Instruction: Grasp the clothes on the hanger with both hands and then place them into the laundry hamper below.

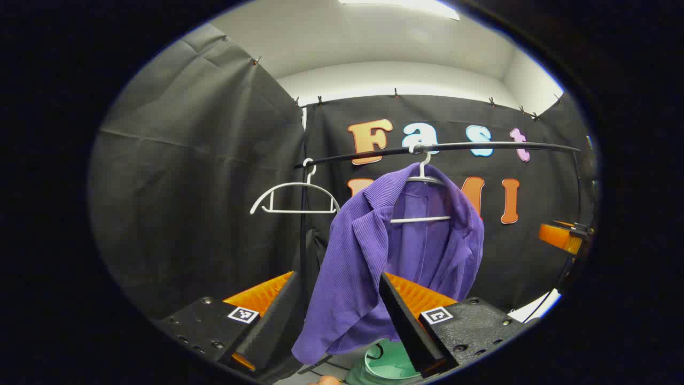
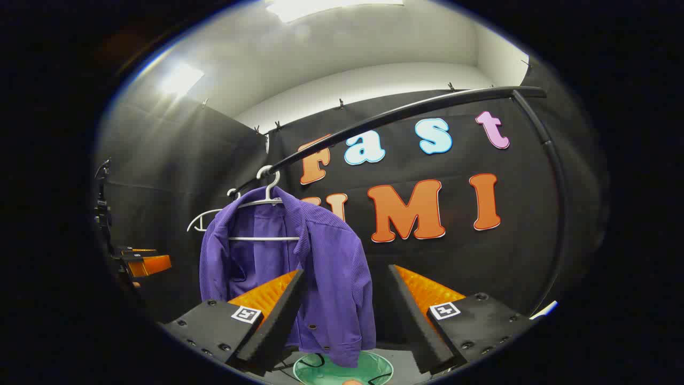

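Shirt [image 1: 368, 256], purple, ribbed, unbuttoned, hanging.

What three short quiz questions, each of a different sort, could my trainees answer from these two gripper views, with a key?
1. True or false: the purple jacket already lies in the green hamper.
2. How many hangers are on the rail? A) one B) two C) three
3. Fill in: both the left gripper and the right gripper have their jaws ____.

Key:
1. False; it hangs on its hanger, above the hamper.
2. B; the jacket's hanger and a bare hanger.
3. Open, with nothing gripped.
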Demonstrator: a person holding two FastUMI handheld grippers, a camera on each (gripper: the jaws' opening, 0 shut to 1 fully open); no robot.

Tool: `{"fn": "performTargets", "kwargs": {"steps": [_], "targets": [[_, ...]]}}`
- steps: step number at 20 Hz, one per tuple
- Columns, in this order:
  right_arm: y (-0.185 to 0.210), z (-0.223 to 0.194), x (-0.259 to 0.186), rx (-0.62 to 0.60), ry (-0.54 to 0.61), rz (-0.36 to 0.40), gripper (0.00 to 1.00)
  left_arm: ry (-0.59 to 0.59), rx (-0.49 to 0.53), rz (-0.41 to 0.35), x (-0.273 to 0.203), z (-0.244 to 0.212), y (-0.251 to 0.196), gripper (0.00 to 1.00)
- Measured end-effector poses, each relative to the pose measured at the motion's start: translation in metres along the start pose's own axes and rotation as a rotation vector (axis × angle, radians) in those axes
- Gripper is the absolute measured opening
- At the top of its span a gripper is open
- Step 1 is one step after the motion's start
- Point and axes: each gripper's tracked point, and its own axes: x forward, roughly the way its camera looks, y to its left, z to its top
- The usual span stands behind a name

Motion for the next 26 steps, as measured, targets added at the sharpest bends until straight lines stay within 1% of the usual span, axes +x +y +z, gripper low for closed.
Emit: {"fn": "performTargets", "kwargs": {"steps": [1,3,5,6,7,8,10,11,13,14,15,16,17,18,19,20,21,22,24,25,26], "targets": [[0.005,-0.002,0.0,0.002,0.006,0.007,0.94,0.0,0.003,0.006,-0.007,-0.001,0.003,0.92],[0.013,-0.004,-0.003,0.002,0.012,0.01,0.94,-0.01,-0.002,0.019,-0.024,0.001,0.008,0.93],[0.03,-0.007,-0.008,0.012,0.023,0.049,0.94,-0.027,-0.019,0.031,-0.035,0.008,0.013,0.93],[0.036,-0.008,-0.009,0.02,0.03,0.064,0.94,-0.036,-0.018,0.035,-0.038,0.012,0.015,0.95],[0.038,-0.008,-0.011,0.025,0.031,0.072,0.94,-0.048,-0.01,0.043,-0.039,0.019,0.016,0.95],[0.039,-0.008,-0.011,0.025,0.027,0.071,0.96,-0.064,0.004,0.053,-0.038,0.025,0.018,0.92],[0.041,-0.003,-0.009,0.023,0.011,0.07,1.0,-0.089,0.034,0.064,-0.037,0.032,0.018,0.92],[0.042,-0.002,-0.008,0.023,0.008,0.069,0.94,-0.087,0.037,0.056,-0.034,0.031,0.014,0.92],[0.044,-0.003,-0.004,0.015,0.007,0.065,0.94,-0.074,0.013,0.038,-0.028,0.026,0.007,0.92],[0.044,-0.003,-0.001,0.008,0.007,0.064,0.98,-0.074,0.005,0.028,-0.025,0.026,0.003,0.93],[0.046,-0.004,0.002,0.003,0.007,0.067,0.94,-0.076,0.004,0.022,-0.022,0.025,0.0,0.98],[0.046,-0.005,0.005,0.002,0.011,0.068,0.94,-0.079,0.005,0.021,-0.018,0.025,-0.002,0.93],[0.046,-0.006,0.007,0.002,0.016,0.067,0.94,-0.077,0.007,0.018,-0.014,0.023,-0.005,0.95],[0.045,-0.009,0.01,0.004,0.023,0.064,0.94,-0.066,0.006,0.01,-0.009,0.018,-0.01,0.92],[0.046,-0.014,0.016,0.008,0.03,0.06,0.94,-0.049,0.002,-0.004,-0.004,0.012,-0.016,0.95],[0.047,-0.018,0.022,0.014,0.036,0.057,0.94,-0.033,0.001,-0.019,0.002,0.008,-0.023,0.95],[0.048,-0.02,0.026,0.017,0.04,0.055,0.94,-0.019,0.006,-0.029,0.009,0.003,-0.026,0.93],[0.049,-0.023,0.031,0.019,0.042,0.052,0.96,-0.011,0.011,-0.033,0.014,-0.001,-0.029,0.93],[0.053,-0.027,0.039,0.02,0.047,0.056,1.0,0.011,0.012,-0.036,0.026,-0.011,-0.033,0.98],[0.057,-0.029,0.045,0.019,0.049,0.062,1.0,0.022,0.006,-0.036,0.033,-0.015,-0.036,0.96],[0.062,-0.032,0.051,0.017,0.052,0.069,0.97,0.03,-0.001,-0.035,0.04,-0.019,-0.038,0.95]]}}
